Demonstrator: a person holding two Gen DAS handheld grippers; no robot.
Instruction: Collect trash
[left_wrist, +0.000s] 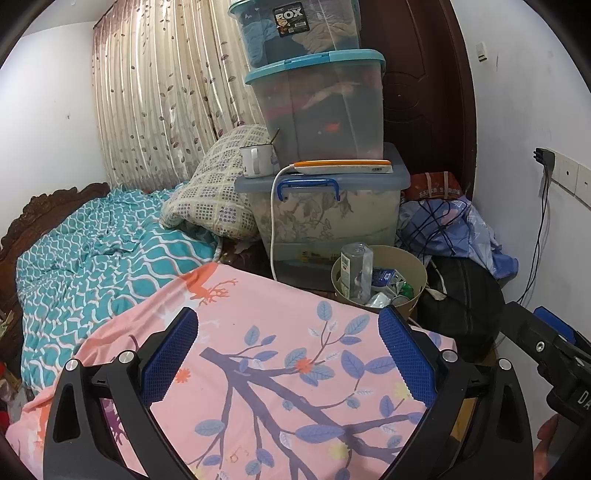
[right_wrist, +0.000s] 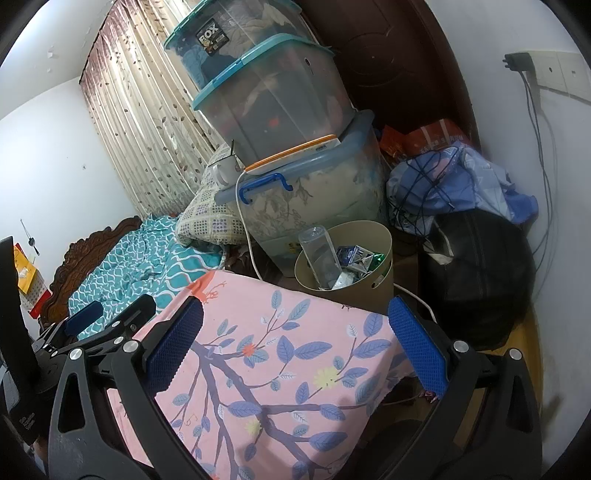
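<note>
Beige and round, your trash bin (left_wrist: 413, 266) sits on the floor just past the far edge of the pink leaf-print cloth (left_wrist: 280, 354), against the front of the lowest storage tub (left_wrist: 325, 218). Inside it a clear plastic bottle (left_wrist: 356, 271) stands tilted against the left side, with a small blue-and-white carton (left_wrist: 386, 277) and crumpled wrappers (left_wrist: 380, 298) packed beside it; from your right camera the same bottle (right_wrist: 319, 258) pokes above the rim. Your left gripper (left_wrist: 288, 350) hovers over the pink cloth with its blue pads spread wide apart and nothing between them. Your right gripper (right_wrist: 295, 343) sits the same way, spread wide and holding nothing. Two more lidded tubs (left_wrist: 317, 110) are stacked on the lowest one, and a white mug (left_wrist: 256, 160) and a flat orange-edged device (left_wrist: 343, 166) with a white cable rest on its lid. Left of the stack lies a checked pillow (left_wrist: 214, 195) on a teal patterned quilt (left_wrist: 103, 251). Right of the bin, blue clothing (left_wrist: 454, 229) is heaped above a black bag (left_wrist: 465, 295) by the wall.
</note>
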